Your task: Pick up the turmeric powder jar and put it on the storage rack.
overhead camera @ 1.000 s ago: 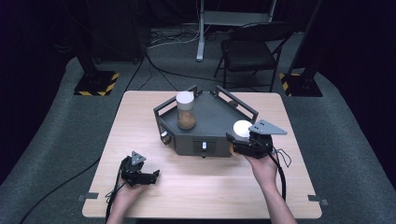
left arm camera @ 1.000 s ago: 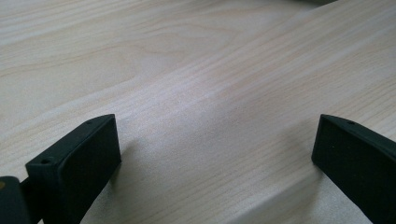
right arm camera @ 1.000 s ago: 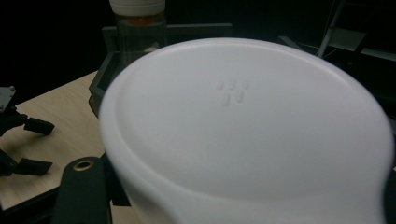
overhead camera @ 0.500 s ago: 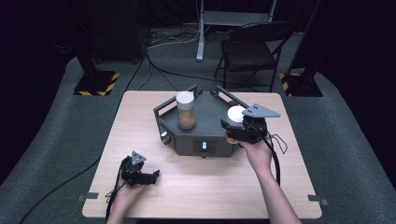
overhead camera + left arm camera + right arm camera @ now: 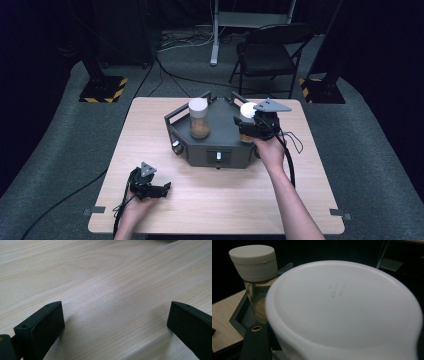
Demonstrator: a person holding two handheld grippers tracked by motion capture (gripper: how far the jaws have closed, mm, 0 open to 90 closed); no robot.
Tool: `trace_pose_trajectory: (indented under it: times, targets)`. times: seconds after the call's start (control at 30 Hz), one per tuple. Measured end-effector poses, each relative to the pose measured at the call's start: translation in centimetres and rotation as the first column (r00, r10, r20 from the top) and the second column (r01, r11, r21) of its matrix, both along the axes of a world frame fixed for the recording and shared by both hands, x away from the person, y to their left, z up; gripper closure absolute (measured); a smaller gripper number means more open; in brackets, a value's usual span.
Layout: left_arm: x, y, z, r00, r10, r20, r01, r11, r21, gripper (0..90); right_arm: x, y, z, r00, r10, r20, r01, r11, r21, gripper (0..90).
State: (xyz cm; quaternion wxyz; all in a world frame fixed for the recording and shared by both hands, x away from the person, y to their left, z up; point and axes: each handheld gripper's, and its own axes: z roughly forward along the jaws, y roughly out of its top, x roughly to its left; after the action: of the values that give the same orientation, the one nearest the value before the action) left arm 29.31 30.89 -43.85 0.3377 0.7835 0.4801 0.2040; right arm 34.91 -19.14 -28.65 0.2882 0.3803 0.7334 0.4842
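Note:
A dark six-sided tray [image 5: 222,137] stands on the far middle of the wooden table [image 5: 230,197]. On its left part stands a clear jar [image 5: 199,118] with a white lid and brown contents, also seen as the jar [image 5: 258,277] in the right gripper view. My right gripper [image 5: 251,127] is shut on a second white-lidded jar [image 5: 247,111] over the tray's right part. That jar's lid [image 5: 344,307] sits close before the camera and hides the jaws. My left gripper [image 5: 161,189] rests on the table at the near left, open, with bare wood between its jaws [image 5: 115,317].
A folding chair [image 5: 270,52] stands behind the table. Stand bases with yellow and black stripes [image 5: 102,89] [image 5: 320,90] flank it on the grey floor. Cables run across the floor. A cable trails from the right gripper over the table's right side.
My right gripper has carried the second jar up and away from the tray's near right edge to over its right part. The left gripper has stayed put.

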Motion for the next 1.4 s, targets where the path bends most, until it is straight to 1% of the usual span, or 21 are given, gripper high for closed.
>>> trace_pose_trajectory:
  times: [0.1,0.23,0.4,0.57,0.67,0.73,1.07,1.17,1.23,1.33,1.4]
  targets:
    - [0.0,0.0,0.0,1.0,0.0,0.0,0.0,1.0,0.0,1.0,0.6,0.3,-0.3,1.0,-0.006,-0.007,0.006,1.0,0.002,29.5]
    - [0.0,0.0,0.0,1.0,0.002,0.001,-0.002,1.0,-0.003,1.0,1.4,0.3,-0.8,0.9996,-0.012,-0.024,0.013,1.0,0.024,29.5]
    - [0.0,0.0,0.0,1.0,0.001,0.001,-0.001,1.0,-0.002,1.0,2.2,0.5,-1.2,0.9988,-0.02,-0.044,0.022,0.999,0.033,29.5]
    - [-0.1,0.0,0.0,1.0,0.0,0.001,0.0,1.0,-0.003,1.0,2.8,0.7,-1.5,0.9973,-0.031,-0.067,0.033,0.999,0.032,29.5]
    - [-0.1,0.0,0.0,1.0,0.0,0.001,0.0,1.0,-0.003,1.0,3.0,0.8,-1.7,0.9965,-0.036,-0.076,0.038,0.999,0.026,29.5]
    - [-0.1,0.0,0.0,1.0,0.0,0.001,0.0,1.0,-0.003,1.0,3.1,0.7,-1.8,0.9964,-0.037,-0.077,0.039,0.999,0.036,29.5]
    - [-0.1,0.0,0.0,1.0,0.0,0.001,0.0,1.0,-0.003,1.0,3.3,0.8,-1.8,0.9965,-0.036,-0.075,0.039,0.999,0.035,29.1]
    - [-0.1,0.0,0.0,1.0,0.0,0.001,0.0,1.0,-0.003,1.0,3.1,0.6,-1.8,0.9964,-0.043,-0.073,0.046,0.998,0.048,24.5]
    - [-0.1,0.0,0.0,1.0,0.0,0.002,0.0,1.0,-0.003,1.0,3.1,0.4,-1.8,0.9958,-0.045,-0.079,0.05,0.997,0.062,21.9]
    - [-0.1,0.0,0.0,1.0,0.0,0.001,0.0,1.0,-0.003,1.0,3.0,0.5,-1.7,0.9949,-0.053,-0.086,0.057,0.997,0.055,16.8]
    - [-0.1,0.0,0.0,1.0,0.0,0.002,0.0,1.0,-0.003,1.0,2.9,0.6,-1.6,0.9945,-0.057,-0.088,0.061,0.997,0.048,14.9]
